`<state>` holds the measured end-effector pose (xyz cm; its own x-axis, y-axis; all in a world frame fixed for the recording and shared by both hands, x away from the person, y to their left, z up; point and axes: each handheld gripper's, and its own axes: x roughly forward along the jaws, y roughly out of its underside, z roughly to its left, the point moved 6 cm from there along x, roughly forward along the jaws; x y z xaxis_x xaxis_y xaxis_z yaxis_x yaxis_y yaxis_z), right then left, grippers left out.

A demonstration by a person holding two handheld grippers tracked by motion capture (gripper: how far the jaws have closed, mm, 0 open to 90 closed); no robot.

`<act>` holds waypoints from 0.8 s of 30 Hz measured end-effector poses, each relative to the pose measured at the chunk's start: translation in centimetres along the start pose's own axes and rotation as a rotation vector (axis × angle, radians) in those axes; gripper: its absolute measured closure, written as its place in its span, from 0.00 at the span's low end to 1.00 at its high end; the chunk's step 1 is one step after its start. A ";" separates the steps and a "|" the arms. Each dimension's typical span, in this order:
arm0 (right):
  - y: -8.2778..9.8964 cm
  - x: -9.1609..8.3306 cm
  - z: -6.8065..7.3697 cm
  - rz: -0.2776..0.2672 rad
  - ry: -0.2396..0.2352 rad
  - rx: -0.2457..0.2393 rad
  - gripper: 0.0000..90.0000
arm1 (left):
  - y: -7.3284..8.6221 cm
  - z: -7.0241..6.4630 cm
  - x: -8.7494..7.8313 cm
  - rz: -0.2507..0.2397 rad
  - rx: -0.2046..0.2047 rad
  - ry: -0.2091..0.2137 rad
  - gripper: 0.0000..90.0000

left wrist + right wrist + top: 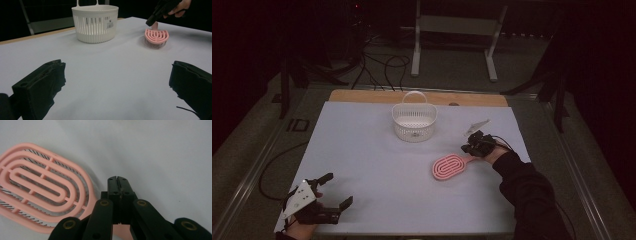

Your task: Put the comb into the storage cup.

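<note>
The table [362, 165], covered by a pale sheet, carries two items. A pink plastic hairbrush with an oval, slotted head [449, 166] lies flat toward the right edge, about midway between the near and far edges, its handle pointing toward the right edge. A white perforated plastic basket with a loop handle [414, 121] stands upright near the middle of the far edge, well apart from the brush.

The right gripper [473, 146] sits over the brush handle. In the right gripper view its jaws are pressed together, tips meeting just above the pink handle, which passes underneath them; whether the handle is actually pinched cannot be told.

The left gripper [338, 191] rests at the near left corner of the table, jaws spread wide with nothing between them, aimed across the sheet toward the basket and brush.
</note>
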<state>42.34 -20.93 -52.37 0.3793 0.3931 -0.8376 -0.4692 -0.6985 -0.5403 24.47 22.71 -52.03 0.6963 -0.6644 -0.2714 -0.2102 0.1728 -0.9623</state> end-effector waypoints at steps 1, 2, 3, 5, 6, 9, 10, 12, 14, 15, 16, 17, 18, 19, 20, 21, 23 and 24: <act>0.0 0.1 0.0 0.015 -0.003 -0.011 1.00 | 0.0 0.0 0.0 0.000 0.000 -0.001 0.00; 0.0 0.3 0.0 0.020 -0.003 -0.021 1.00 | 0.0 0.0 0.0 0.000 -0.001 -0.001 0.00; -0.1 0.4 0.1 0.030 -0.007 -0.024 1.00 | 0.0 0.0 0.0 -0.001 0.000 -0.001 0.00; -0.1 0.8 0.2 0.048 -0.007 -0.034 1.00 | 0.0 0.0 0.0 0.000 0.000 0.001 0.00; 0.0 0.9 0.3 0.059 -0.013 -0.040 1.00 | 0.0 0.0 0.0 0.000 0.000 0.001 0.00; 0.1 1.3 0.2 0.082 -0.013 -0.047 1.00 | 0.0 0.1 -0.1 -0.001 -0.001 -0.003 0.00; 0.2 1.4 0.3 0.094 -0.013 -0.047 1.00 | 0.0 0.1 -0.1 0.000 0.000 -0.002 0.00; 0.4 1.6 0.2 0.105 -0.008 -0.050 1.00 | 0.0 0.1 -0.1 -0.002 -0.002 -0.001 0.00; 0.5 1.7 0.1 0.113 -0.002 -0.056 1.00 | 0.0 0.0 -0.1 -0.001 -0.002 -0.002 0.00; 0.6 1.7 0.1 0.119 -0.003 -0.054 1.00 | 0.0 0.0 -0.1 0.000 0.000 -0.003 0.00; 0.7 1.8 0.1 0.117 0.001 -0.055 1.00 | 0.0 0.0 -0.1 0.001 0.001 -0.002 0.00; 0.7 1.8 0.1 0.120 -0.002 -0.056 1.00 | 0.0 0.0 -0.1 0.000 -0.001 -0.001 0.00; 0.8 1.8 0.1 0.121 -0.004 -0.057 1.00 | 0.0 0.0 -0.1 -0.001 -0.001 -0.002 0.00; 0.9 1.9 0.1 0.123 -0.001 -0.060 1.00 | 0.0 0.1 -0.1 -0.001 -0.002 -0.002 0.00; 0.9 1.9 0.2 0.124 -0.002 -0.061 1.00 | 0.0 0.0 -0.1 -0.001 -0.001 -0.002 0.00; 1.0 1.8 0.2 0.124 -0.006 -0.055 1.00 | 0.0 0.0 -0.1 0.000 0.001 -0.004 0.00; 1.1 1.8 0.2 0.130 -0.006 -0.057 1.00 | 0.0 0.0 -0.1 0.001 0.000 -0.001 0.00; 1.2 1.7 0.2 0.132 -0.008 -0.061 1.00 | 0.0 0.0 -0.1 0.000 -0.001 -0.002 0.00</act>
<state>42.25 -20.94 -54.48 0.3111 0.2998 -0.9019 -0.4654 -0.7793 -0.4196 24.43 22.80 -52.02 0.6978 -0.6630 -0.2711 -0.2107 0.1718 -0.9624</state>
